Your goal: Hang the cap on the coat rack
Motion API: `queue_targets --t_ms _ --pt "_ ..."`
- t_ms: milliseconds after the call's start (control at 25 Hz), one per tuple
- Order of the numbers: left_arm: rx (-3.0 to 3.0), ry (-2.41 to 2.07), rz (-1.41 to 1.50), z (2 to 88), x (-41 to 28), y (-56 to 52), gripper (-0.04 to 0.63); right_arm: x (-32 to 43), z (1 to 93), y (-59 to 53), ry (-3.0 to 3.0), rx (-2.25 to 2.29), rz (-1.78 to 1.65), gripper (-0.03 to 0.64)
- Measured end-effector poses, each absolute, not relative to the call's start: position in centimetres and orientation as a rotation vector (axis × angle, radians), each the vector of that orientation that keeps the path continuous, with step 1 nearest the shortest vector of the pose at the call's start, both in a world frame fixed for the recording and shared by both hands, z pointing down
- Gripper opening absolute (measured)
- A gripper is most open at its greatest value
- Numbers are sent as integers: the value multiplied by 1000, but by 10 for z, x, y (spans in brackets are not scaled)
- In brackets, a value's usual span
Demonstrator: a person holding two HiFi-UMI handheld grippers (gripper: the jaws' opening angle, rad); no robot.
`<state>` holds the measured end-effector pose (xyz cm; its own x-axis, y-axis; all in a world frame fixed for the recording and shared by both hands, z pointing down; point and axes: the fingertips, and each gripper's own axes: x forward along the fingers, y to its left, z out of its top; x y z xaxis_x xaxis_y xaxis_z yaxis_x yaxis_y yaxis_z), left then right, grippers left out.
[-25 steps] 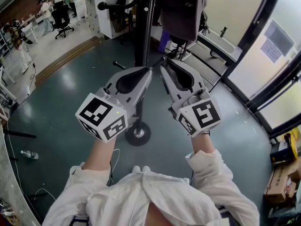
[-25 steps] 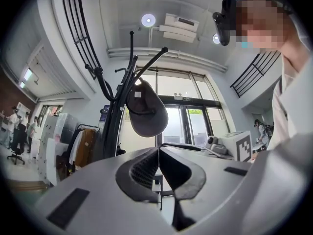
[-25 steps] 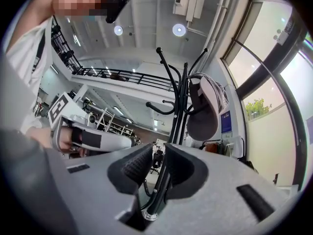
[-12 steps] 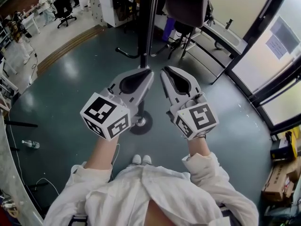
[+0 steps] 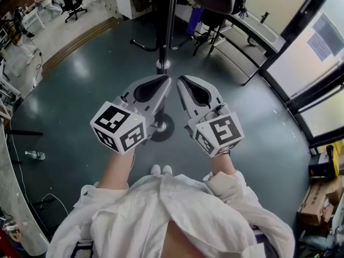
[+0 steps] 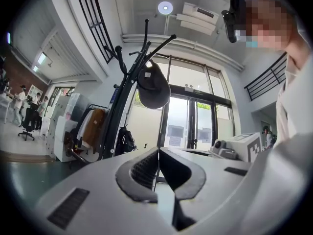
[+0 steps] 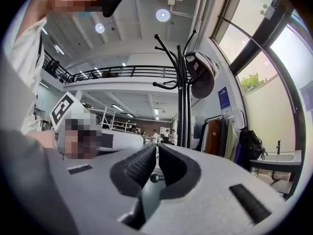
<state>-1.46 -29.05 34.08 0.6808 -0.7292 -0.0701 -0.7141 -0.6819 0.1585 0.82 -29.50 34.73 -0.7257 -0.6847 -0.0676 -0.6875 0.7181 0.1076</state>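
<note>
Left gripper view: cap [image 6: 152, 84] on coat rack [image 6: 119, 106], backpack [image 6: 125, 140] beyond.

R tool [image 7: 156, 150] jaws together, dark cap [image 7: 203, 78] hung on coat rack [image 7: 184, 112], upper right

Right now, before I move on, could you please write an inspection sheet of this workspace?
Surface: dark, glossy floor.
Job's things: cap hangs on an upper hook of the coat rack.
Clutter: bottle lying on the floor at left; cardboard boxes at right.
Grippers: left gripper shut, empty; right gripper shut, empty; side by side, in front of the rack's pole.
Cables: thin cable on the floor at left.
Surroundings: glass doors at right; office chair far left.
</note>
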Motion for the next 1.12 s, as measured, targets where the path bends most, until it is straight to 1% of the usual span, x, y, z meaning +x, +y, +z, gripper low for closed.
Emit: queue_targets --t_ms 1120 --pt "2758 -1128 -186 361 -18 -285 15 7 356 -293 2904 -1135 128 5"
